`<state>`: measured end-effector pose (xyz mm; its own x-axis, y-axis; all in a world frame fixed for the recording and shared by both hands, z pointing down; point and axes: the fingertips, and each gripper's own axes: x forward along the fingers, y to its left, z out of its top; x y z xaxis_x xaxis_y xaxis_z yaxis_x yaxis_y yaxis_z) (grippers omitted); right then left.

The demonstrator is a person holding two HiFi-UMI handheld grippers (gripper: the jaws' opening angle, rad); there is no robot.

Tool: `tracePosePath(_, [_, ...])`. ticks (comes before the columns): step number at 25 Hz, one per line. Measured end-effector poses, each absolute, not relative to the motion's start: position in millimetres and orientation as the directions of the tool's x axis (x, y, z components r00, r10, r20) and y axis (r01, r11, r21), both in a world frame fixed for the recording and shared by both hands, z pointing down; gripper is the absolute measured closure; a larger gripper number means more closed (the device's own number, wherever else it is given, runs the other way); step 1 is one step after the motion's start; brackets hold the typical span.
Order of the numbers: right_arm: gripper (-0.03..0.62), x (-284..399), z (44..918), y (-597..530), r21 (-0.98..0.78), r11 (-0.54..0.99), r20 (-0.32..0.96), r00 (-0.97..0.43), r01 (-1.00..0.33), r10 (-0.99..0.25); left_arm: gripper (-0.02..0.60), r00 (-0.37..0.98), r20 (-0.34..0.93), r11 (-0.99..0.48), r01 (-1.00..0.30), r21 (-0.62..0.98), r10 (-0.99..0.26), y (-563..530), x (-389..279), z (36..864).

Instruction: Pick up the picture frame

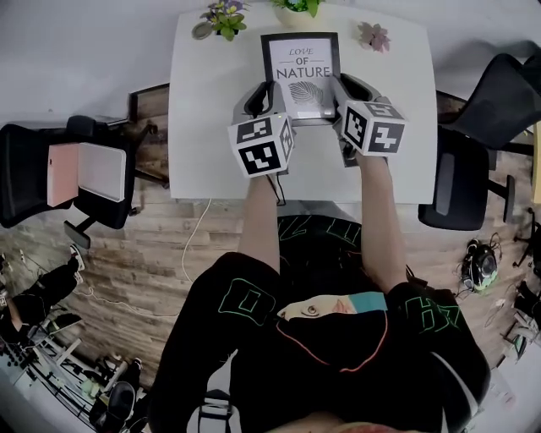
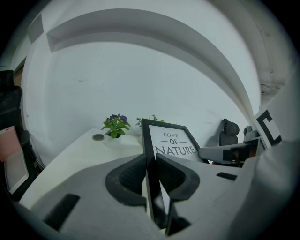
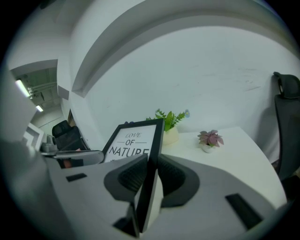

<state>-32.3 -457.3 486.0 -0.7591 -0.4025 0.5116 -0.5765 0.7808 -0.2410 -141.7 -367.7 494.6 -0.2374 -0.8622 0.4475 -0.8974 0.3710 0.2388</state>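
Both claws are on it: the black-rimmed picture frame with the white "LOVE OF NATURE" print (image 1: 302, 74) hangs between the two grippers, over the far half of the white rectangular table (image 1: 207, 135). The left gripper (image 1: 269, 100) is clamped on the frame's left rail. In the left gripper view the thin black edge runs straight up between its dark ribbed pads (image 2: 132, 176), jaws narrow and pressing from both sides. The right gripper (image 1: 345, 97) mirrors it on the right rail, with the frame's edge pinched between its jaws and the print facing the person. I cannot tell whether the bottom edge is clear of the tabletop. Behind the frame along the table's back edge stand a small purple-flowered pot plant (image 1: 224, 17), a leafy green plant in a cream pot (image 1: 297, 8) and a little pink succulent (image 1: 373, 36). Black office chairs (image 1: 34, 169) flank the table on either side.
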Motion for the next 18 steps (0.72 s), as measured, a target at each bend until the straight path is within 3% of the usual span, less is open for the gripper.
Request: tracePosePath(18, [0.52, -23.6, 389.5, -488.8, -0.189, 0.797, 0.332, -0.801, -0.574, -0.498, 0.509, -0.244, 0.273, 0.293, -0.943, 0.158, -0.931, -404.3, -137.1, 394.8])
